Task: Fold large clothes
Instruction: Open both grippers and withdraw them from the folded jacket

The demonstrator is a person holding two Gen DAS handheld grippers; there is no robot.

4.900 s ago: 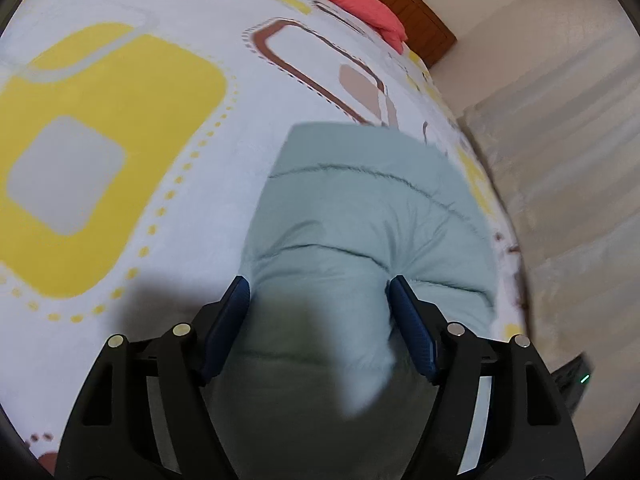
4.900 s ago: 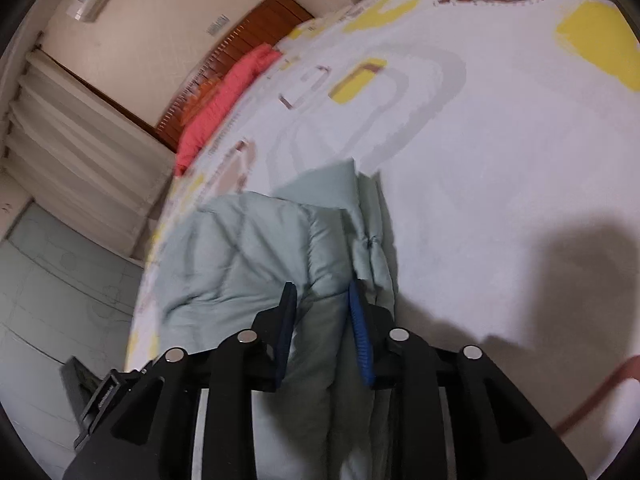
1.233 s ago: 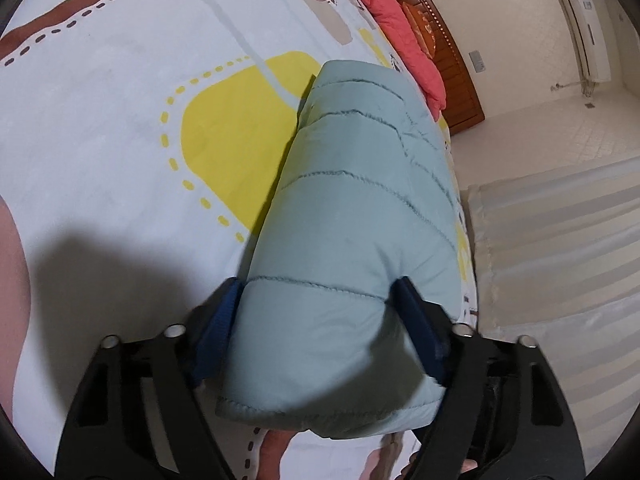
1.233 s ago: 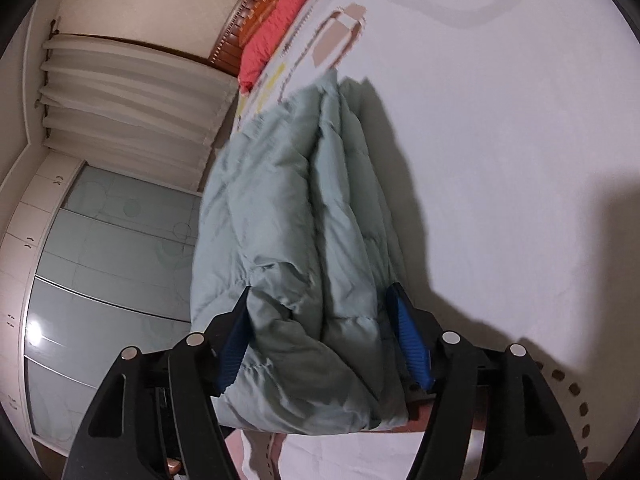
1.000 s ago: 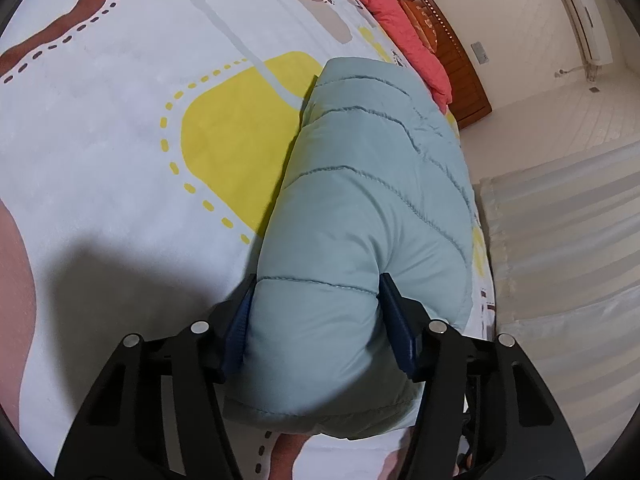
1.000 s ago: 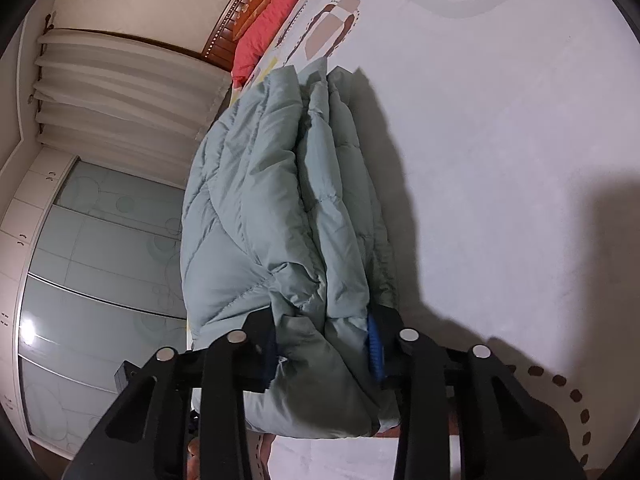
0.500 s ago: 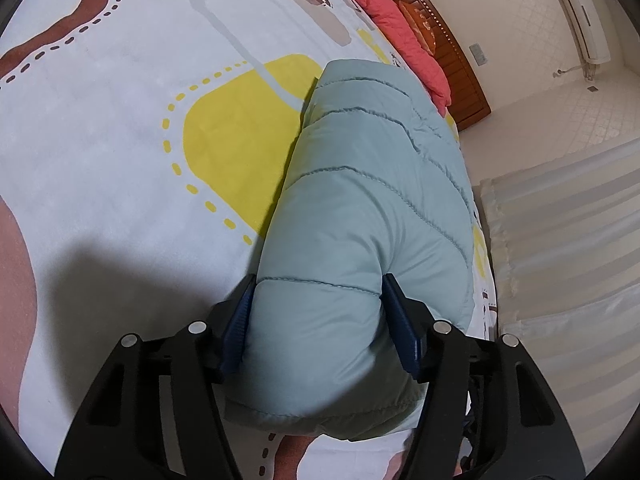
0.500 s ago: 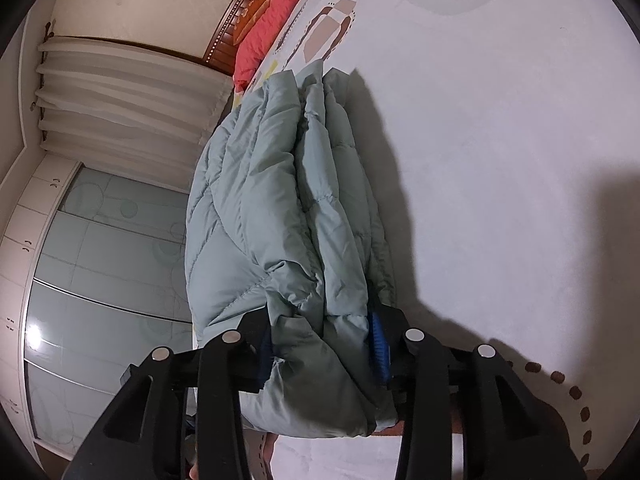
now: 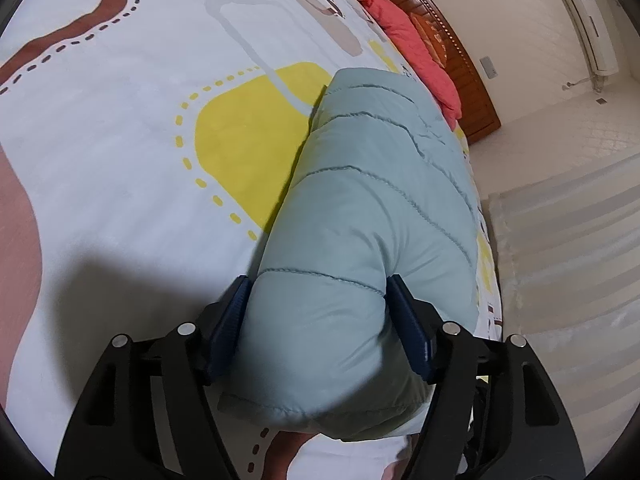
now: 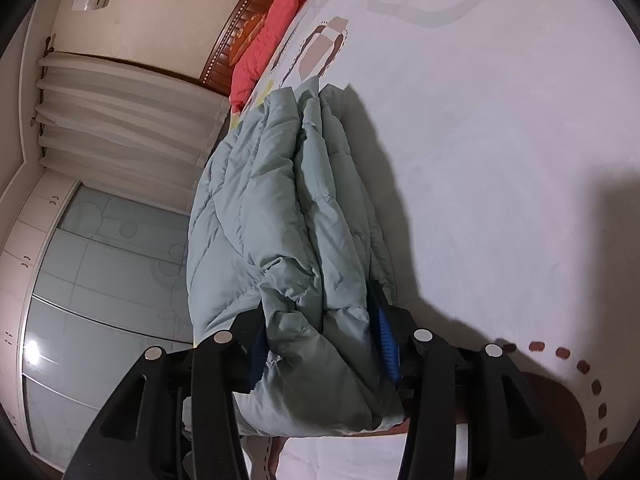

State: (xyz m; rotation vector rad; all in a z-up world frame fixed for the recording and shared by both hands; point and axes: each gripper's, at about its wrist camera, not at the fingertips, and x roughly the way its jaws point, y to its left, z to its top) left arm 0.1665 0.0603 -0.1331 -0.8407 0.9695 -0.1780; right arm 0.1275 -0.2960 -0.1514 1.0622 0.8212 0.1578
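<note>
A pale green quilted puffer garment (image 9: 372, 208) lies folded into a thick bundle on the bed. My left gripper (image 9: 318, 300) is shut on its near end, blue pads pressed into both sides of the smooth folded roll. In the right wrist view the same garment (image 10: 280, 208) shows its stacked layered edges. My right gripper (image 10: 322, 316) is shut on that thick near end, the padding bulging between and below the fingers.
The bed sheet (image 9: 120, 140) is white with yellow, brown and grey shapes. A red pillow (image 9: 416, 48) and wooden headboard (image 9: 460, 68) lie at the far end. Curtains (image 10: 120, 112) and glass wardrobe doors (image 10: 100, 280) stand beside the bed edge.
Both grippers closed from wide open onto the bundle's near end about a second ago. Since then they hold it with only slight shifts of view.
</note>
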